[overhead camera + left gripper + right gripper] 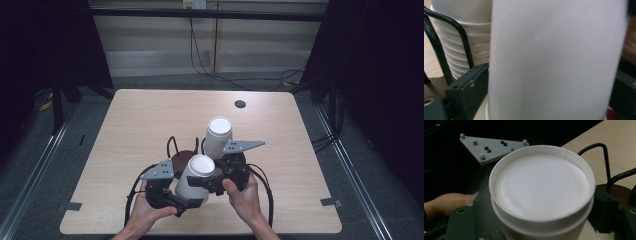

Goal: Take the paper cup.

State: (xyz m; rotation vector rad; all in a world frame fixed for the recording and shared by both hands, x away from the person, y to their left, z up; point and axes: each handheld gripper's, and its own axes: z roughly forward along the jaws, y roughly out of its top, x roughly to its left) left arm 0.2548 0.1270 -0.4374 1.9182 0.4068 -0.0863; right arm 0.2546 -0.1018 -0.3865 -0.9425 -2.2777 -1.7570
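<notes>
In the high view, finds the upturned cup [196,172] tilted over the table [150,115] between both tongs; in the left gripper view, sees the left tongs [186,201] released, straddling its upright wall; in the right gripper view, reads the right tongs [204,181] as grasping it.

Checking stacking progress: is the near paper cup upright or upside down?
Upside down: the near cup shows its recessed white base on top, rim downward.

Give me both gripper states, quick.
Left gripper: open, paper cup between its jaws.
Right gripper: astride the cup; grip cannot be told.
</notes>
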